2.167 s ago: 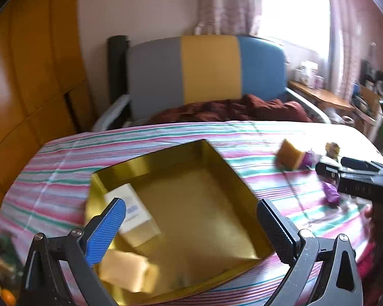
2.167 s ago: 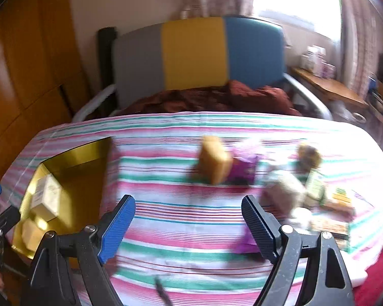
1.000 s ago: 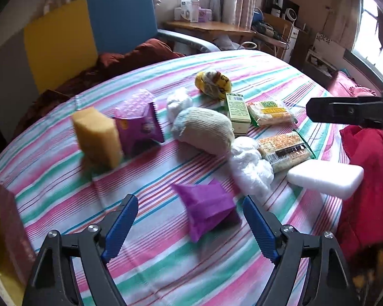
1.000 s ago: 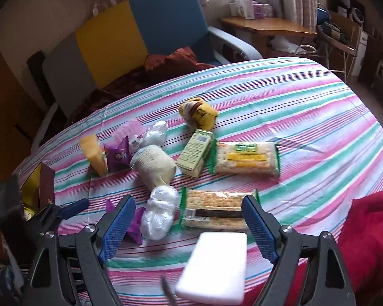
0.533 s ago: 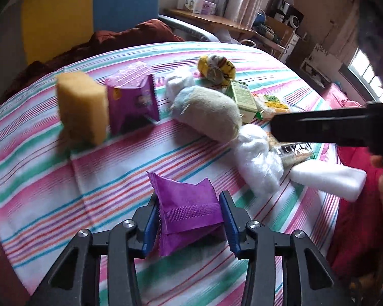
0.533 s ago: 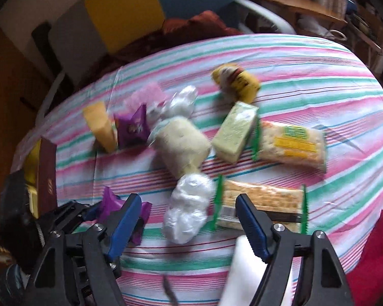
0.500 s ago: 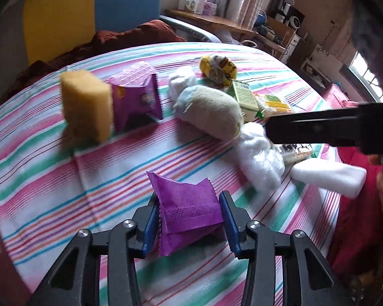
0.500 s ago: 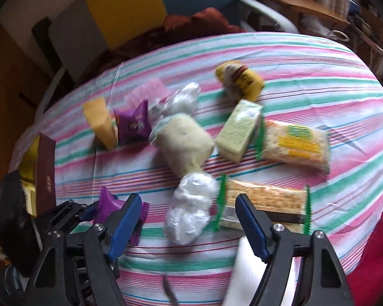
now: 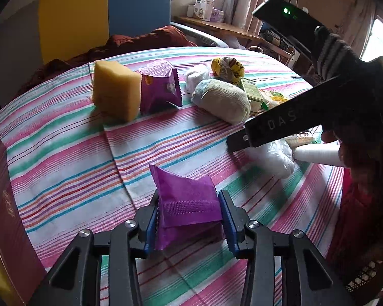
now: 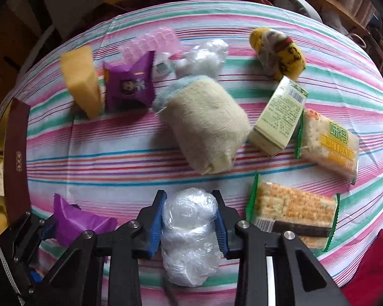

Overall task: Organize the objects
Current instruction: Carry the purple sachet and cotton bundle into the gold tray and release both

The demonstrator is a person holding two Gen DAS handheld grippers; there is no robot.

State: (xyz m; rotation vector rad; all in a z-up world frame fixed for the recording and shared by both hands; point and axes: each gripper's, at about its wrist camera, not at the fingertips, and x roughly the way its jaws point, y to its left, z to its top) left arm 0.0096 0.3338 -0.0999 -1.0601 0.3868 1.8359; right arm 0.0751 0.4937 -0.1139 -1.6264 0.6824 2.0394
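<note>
Both grippers are down on the striped bench [image 9: 63, 153] at once. The left gripper [image 9: 189, 216] has its blue pads on either side of the purple packet [image 9: 186, 199], jaws closing in narrow on it; the packet sits at the near edge of the bench, just beside the dark red box [image 9: 2, 204] at far left. Over on the right, the right gripper [image 10: 190, 219] is clamped tight on the clear plastic bundle [image 10: 189, 229], pads pressing into both its sides, near edge again.

Farther back, a cream rolled towel [image 10: 204, 125] lies in the middle of the bench. Left of it stands the yellow sponge [image 10: 81, 79] with a purple snack pouch [image 10: 129, 86] touching it, and a pink blister pack [image 10: 150, 42] behind. A second plastic bundle [image 10: 201, 58] sits just beyond the towel. To the right: a green carton [image 10: 278, 117], a yellow plush toy [image 10: 278, 51] farther back, and two cracker packs, the yellow-labelled one [image 10: 329, 142] and the near one [image 10: 293, 211] just beside the right gripper.
</note>
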